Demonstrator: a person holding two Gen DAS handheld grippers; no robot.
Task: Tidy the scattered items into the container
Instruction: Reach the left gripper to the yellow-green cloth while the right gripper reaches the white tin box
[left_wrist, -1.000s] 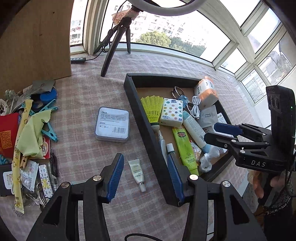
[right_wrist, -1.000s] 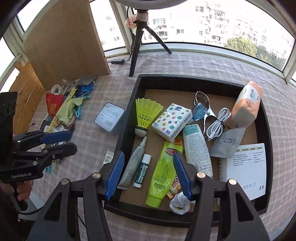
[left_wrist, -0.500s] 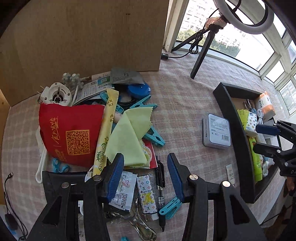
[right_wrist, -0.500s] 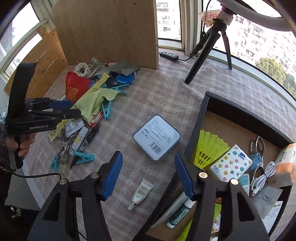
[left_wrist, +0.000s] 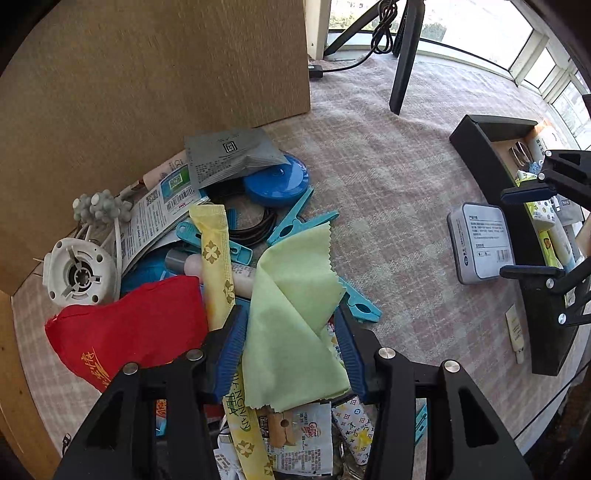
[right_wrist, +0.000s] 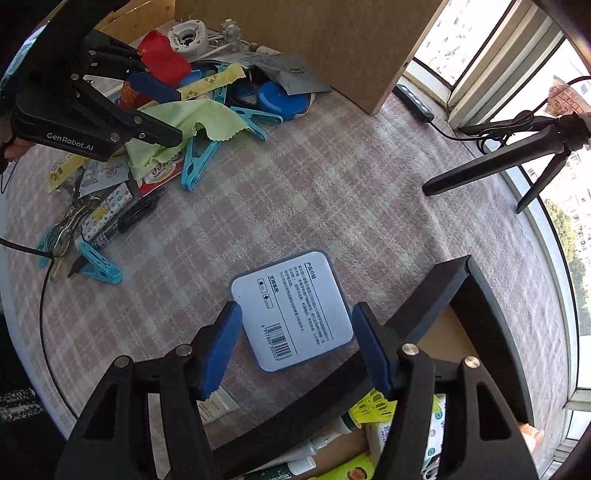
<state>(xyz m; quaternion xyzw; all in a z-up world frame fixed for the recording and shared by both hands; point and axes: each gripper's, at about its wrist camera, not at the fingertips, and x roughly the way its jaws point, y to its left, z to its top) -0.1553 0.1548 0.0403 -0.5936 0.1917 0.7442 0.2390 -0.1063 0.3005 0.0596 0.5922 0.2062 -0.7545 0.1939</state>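
left gripper (left_wrist: 291, 343) spread wide, green cloth (left_wrist: 295, 314) between its pads (nothing pinched yet) | right gripper (right_wrist: 295, 347) wide too, white tin (right_wrist: 295, 314) ahead | tip: pinch the fold only | tray (right_wrist: 454, 299) right

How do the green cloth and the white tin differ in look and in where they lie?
The green cloth is soft, folded and lies on a pile of clutter; the white tin is rigid, flat and lies alone on the tablecloth. The cloth is plain; the tin bears a barcode. Each lies between open gripper fingers.
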